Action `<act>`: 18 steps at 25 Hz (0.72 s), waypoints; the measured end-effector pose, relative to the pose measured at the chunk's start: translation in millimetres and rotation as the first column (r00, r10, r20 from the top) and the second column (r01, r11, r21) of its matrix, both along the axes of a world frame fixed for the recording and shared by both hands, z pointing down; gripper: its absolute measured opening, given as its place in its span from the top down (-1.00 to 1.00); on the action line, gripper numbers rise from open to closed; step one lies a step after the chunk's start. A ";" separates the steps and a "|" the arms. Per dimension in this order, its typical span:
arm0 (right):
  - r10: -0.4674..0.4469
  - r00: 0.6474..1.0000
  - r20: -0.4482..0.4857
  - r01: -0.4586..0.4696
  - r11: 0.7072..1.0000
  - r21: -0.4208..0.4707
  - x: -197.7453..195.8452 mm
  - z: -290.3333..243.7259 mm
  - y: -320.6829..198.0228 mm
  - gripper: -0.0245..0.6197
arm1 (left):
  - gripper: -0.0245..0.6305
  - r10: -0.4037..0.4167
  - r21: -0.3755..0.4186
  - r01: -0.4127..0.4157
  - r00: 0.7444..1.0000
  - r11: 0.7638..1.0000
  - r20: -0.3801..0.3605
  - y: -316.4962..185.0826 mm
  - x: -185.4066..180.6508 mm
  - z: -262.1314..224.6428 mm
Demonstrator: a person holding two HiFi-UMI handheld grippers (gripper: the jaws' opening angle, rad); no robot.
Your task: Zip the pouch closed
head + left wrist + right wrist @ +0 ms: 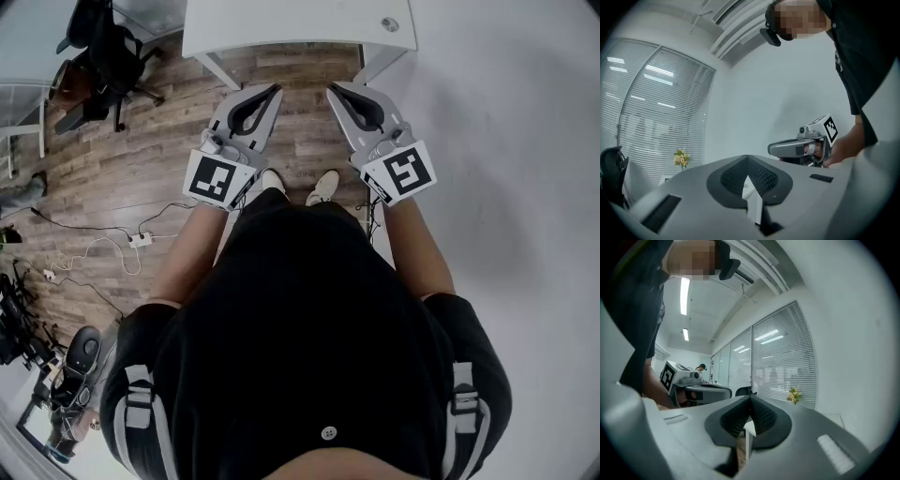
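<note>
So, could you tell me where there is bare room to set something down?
The visible part of the white table is bare from its left corner to the small round fitting near its right end. The wood floor on the left is crowded: cables, a power strip and office chairs.

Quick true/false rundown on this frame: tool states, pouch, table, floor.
1. The left tool and right tool are both shut and empty. True.
2. A pouch lies on the white table. False: no pouch shows in any view.
3. Both tools point toward the table, side by side and apart. True.
4. The right tool grips a zipper pull. False: nothing is between its jaws.
5. The floor is wood plank. True.
</note>
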State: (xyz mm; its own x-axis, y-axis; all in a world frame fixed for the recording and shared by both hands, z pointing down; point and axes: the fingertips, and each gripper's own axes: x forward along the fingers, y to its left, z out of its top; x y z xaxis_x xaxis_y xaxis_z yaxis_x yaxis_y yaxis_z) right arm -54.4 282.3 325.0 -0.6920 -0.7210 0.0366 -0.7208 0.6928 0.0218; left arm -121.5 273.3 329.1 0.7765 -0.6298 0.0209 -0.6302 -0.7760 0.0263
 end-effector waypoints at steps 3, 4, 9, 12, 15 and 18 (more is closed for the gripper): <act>0.001 1.000 0.006 -0.001 1.000 -0.015 6.9 2.1 7.0 0.90 | 0.90 -0.005 -0.008 0.005 1.000 1.000 0.003 5.1 3.4 0.6; 0.003 1.000 0.008 -0.003 1.000 -0.020 8.2 2.9 8.9 0.89 | 0.90 -0.006 -0.010 0.006 1.000 1.000 0.007 6.3 3.0 1.5; 0.016 1.000 0.018 -0.015 0.999 -0.037 11.7 6.3 10.7 0.89 | 0.90 -0.003 -0.005 0.003 0.999 1.000 0.033 7.4 0.1 7.9; 0.016 1.000 0.011 -0.016 0.999 -0.040 15.0 7.5 12.0 0.89 | 0.90 -0.001 -0.017 0.001 1.000 1.000 0.019 9.8 5.1 5.6; 0.012 1.000 -0.001 -0.012 0.999 -0.038 15.1 6.7 15.7 0.89 | 0.90 -0.001 -0.017 0.002 1.000 1.000 0.014 12.8 5.6 5.0; 0.009 1.000 -0.002 -0.009 0.999 -0.039 16.8 6.6 18.5 0.89 | 0.90 0.004 -0.006 -0.003 1.000 1.000 0.031 15.5 6.0 8.2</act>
State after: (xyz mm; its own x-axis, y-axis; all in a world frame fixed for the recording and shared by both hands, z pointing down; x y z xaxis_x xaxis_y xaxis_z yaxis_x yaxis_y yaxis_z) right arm -37.7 300.8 331.6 -0.6853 -0.7252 0.0662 -0.7270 0.6866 -0.0037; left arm -115.5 288.8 337.3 0.7776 -0.6268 0.0488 -0.6280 -0.7782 0.0108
